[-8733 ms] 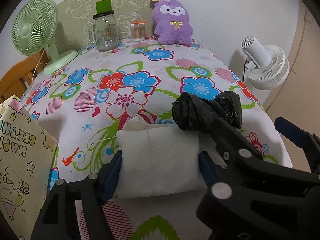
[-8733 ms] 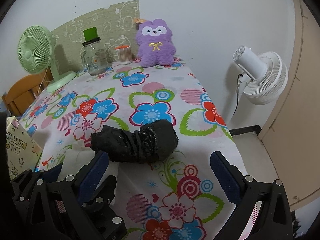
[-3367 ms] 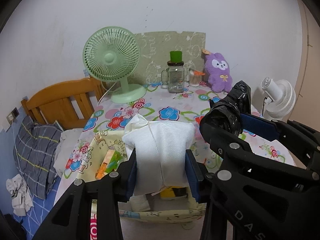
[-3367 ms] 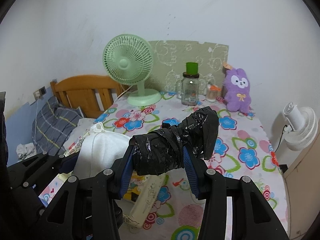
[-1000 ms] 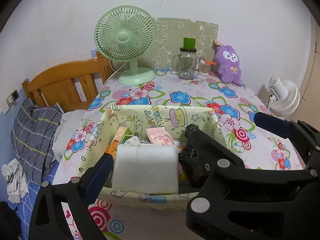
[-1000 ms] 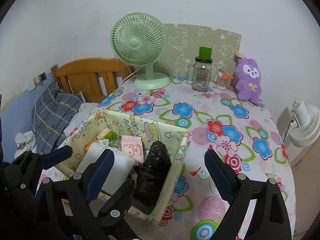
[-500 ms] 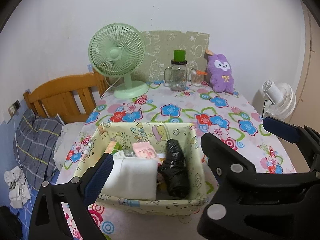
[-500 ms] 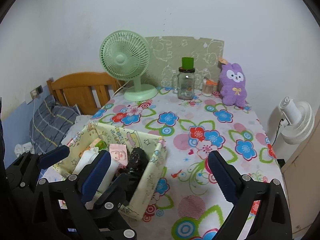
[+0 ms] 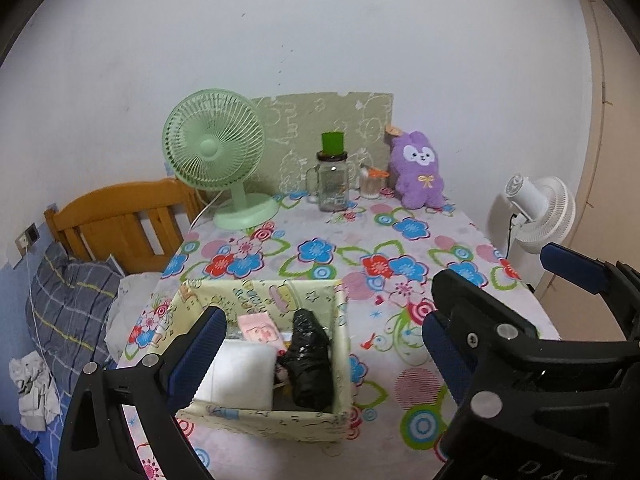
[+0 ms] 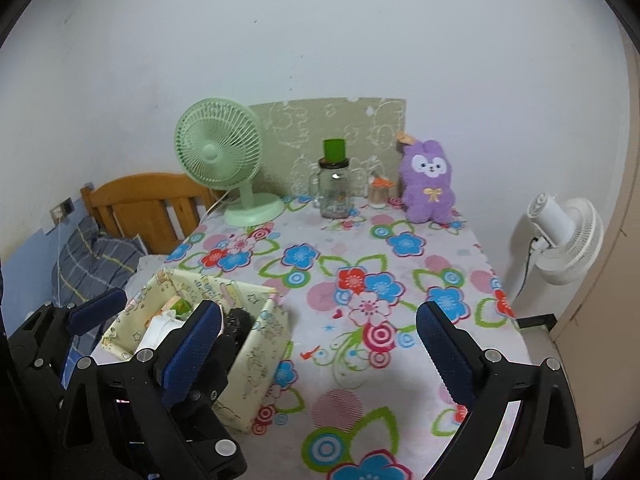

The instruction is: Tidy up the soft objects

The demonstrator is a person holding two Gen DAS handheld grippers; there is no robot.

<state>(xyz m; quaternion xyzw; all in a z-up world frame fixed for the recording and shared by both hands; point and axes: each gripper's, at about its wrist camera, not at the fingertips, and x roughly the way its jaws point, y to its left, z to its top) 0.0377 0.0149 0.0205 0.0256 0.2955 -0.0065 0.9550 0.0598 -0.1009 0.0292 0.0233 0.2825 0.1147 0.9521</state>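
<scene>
A pale yellow cartoon-print box (image 9: 264, 416) stands on the near left of the flowered table (image 9: 400, 240). In it lie a white soft pack (image 9: 240, 376) and a black plastic-wrapped bundle (image 9: 308, 364), next to a pink card. My left gripper (image 9: 320, 344) is open and empty, above and behind the box. My right gripper (image 10: 316, 336) is open and empty, to the right of the box (image 10: 256, 360). The black bundle (image 10: 238, 320) is partly hidden there by my left finger.
A green desk fan (image 9: 216, 152), a glass jar with a green lid (image 9: 332, 184), a small container and a purple plush rabbit (image 9: 418, 172) stand along the back wall. A white floor fan (image 9: 532, 212) stands right of the table. A wooden bed with a plaid pillow (image 9: 68, 304) is on the left.
Both grippers have pulled back and up from the box, open and empty. The white pack and black bundle stay in the box.
</scene>
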